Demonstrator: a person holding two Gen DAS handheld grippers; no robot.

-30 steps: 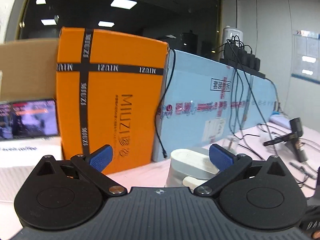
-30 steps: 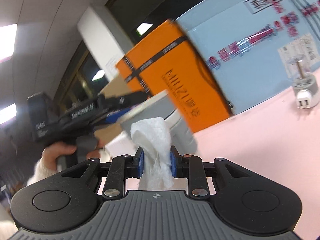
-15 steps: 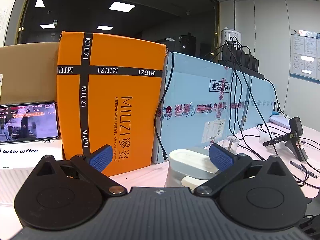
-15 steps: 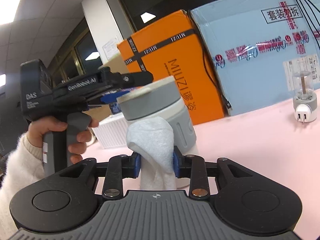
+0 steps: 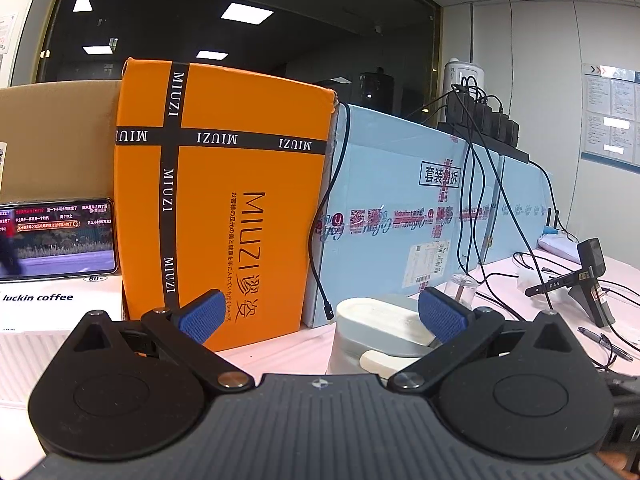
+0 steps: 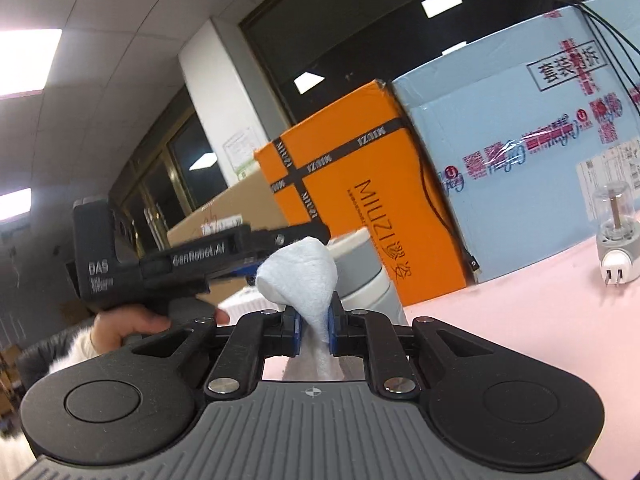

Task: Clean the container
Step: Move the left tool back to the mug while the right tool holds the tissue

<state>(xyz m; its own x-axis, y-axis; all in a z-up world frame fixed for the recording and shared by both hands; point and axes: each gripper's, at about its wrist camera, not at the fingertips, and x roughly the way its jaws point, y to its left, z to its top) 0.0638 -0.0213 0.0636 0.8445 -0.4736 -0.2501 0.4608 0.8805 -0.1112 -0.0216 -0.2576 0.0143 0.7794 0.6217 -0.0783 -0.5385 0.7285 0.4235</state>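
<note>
A grey container with a cream lid [image 5: 380, 330] stands on the pink table, low and right of centre in the left wrist view. My left gripper [image 5: 320, 314] is open; its right blue pad [image 5: 442, 314] is beside the lid, its left pad stands clear. In the right wrist view my right gripper [image 6: 312, 330] is shut on a wad of white tissue [image 6: 302, 276], held just in front of the container [image 6: 368, 280]. The left gripper's black body [image 6: 168, 264] hangs above the lid there.
An orange MIUZI box [image 5: 224, 200] and a light blue carton [image 5: 420, 208] stand behind the container. A phone [image 5: 56, 238] plays video at left. A small glass-domed plug lamp [image 6: 614, 236], cables and a black device [image 5: 592, 280] lie to the right.
The right gripper has tilted and shifted with the tissue; the container now sits more behind the wad. The left gripper has barely moved and stays open.
</note>
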